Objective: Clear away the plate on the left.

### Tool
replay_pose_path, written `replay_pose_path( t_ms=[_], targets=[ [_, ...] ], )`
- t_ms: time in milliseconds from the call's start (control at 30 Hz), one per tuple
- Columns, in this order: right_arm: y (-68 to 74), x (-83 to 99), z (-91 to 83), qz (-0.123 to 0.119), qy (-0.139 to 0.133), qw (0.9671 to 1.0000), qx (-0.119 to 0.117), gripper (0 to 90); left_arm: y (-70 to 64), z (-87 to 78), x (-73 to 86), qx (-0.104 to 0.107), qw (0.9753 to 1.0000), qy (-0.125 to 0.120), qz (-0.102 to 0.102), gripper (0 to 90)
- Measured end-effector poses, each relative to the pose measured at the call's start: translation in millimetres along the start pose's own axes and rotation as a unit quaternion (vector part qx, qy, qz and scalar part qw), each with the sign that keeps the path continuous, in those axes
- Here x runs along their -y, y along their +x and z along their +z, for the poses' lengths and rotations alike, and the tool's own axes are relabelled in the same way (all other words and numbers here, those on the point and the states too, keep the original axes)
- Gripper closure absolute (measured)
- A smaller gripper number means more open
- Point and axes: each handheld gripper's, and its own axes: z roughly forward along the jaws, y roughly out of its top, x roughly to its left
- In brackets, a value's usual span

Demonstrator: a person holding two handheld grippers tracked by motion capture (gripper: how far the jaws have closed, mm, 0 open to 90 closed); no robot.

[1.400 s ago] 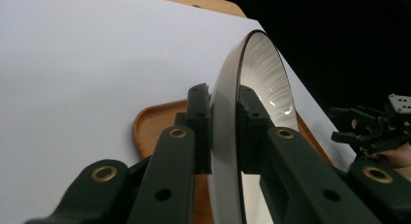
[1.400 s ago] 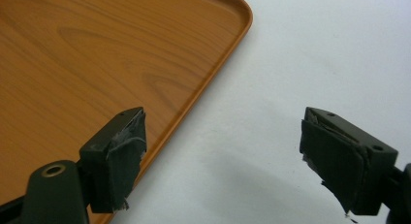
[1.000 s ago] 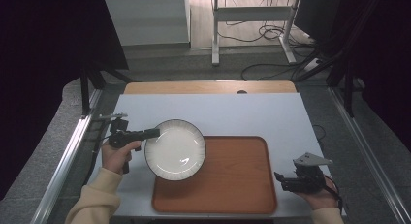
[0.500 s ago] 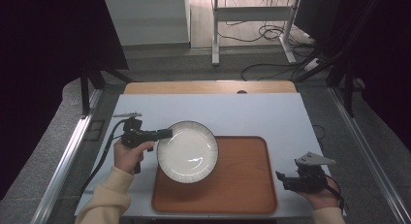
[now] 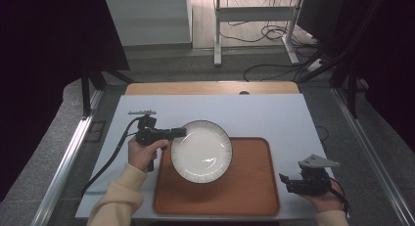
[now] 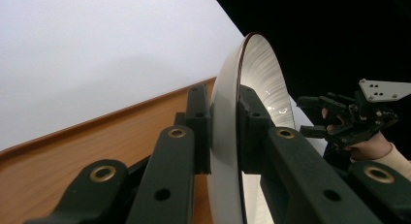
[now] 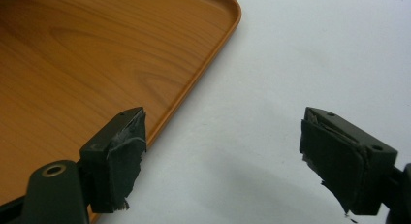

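Left tongs (image 6: 225,132) on plate (image 5: 201,150) rim, underside hidden.

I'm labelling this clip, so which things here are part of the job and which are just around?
In the job:
- plate, gripped at its rim by the left gripper
- wooden tray

Just around:
- right gripper, open beside the tray
- floor cables

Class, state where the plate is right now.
In the high view, the plate sits centre-left over the tray's left part, its rim clamped by the left tongs.
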Motion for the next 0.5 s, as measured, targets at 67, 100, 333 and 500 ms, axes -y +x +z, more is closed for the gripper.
replay_pose_path(
  t_ms=[67,100,333,500],
  targets=[
    [0.1,0.2,0.2,0.001,0.000,1.0000,0.000,17.4,-0.4,5.5,0.6,0.002,1.0000,0.006,0.001,78.9],
    [0.1,0.3,0.1,0.000,0.000,1.0000,0.000,17.4,-0.5,7.9,1.0,0.003,1.0000,0.008,0.002,78.8],
    [-0.4,1.0,-0.4,0.002,0.000,1.0000,0.001,17.4,-2.1,27.5,3.4,0.011,0.9996,0.025,-0.002,78.6],
    [-0.9,2.1,-0.9,0.002,0.000,1.0000,0.001,17.4,-0.8,42.5,6.2,0.020,0.9991,0.037,-0.009,78.6]
  ],
)
